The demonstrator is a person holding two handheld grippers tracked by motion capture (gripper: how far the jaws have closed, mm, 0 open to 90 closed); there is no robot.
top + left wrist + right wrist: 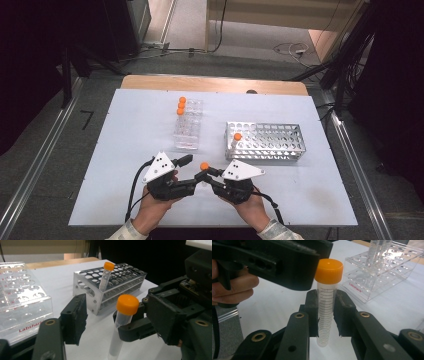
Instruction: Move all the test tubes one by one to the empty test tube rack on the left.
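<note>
Handing over 1 tube [326, 302] above tabletop [130, 135]: pinched upright in right hand-held gripper [325, 312]; left hand-held gripper [110, 322] spread around it, not touching. Next: pinch below cap, then release right.

We see our right gripper [206, 174] holding an orange-capped tube [204, 166] near the table's [130, 150] front edge, with our left gripper [189, 172] just beside it. Behind stand a clear rack [188, 131] carrying three orange-capped tubes and a metal rack [265, 141] carrying one.
</note>
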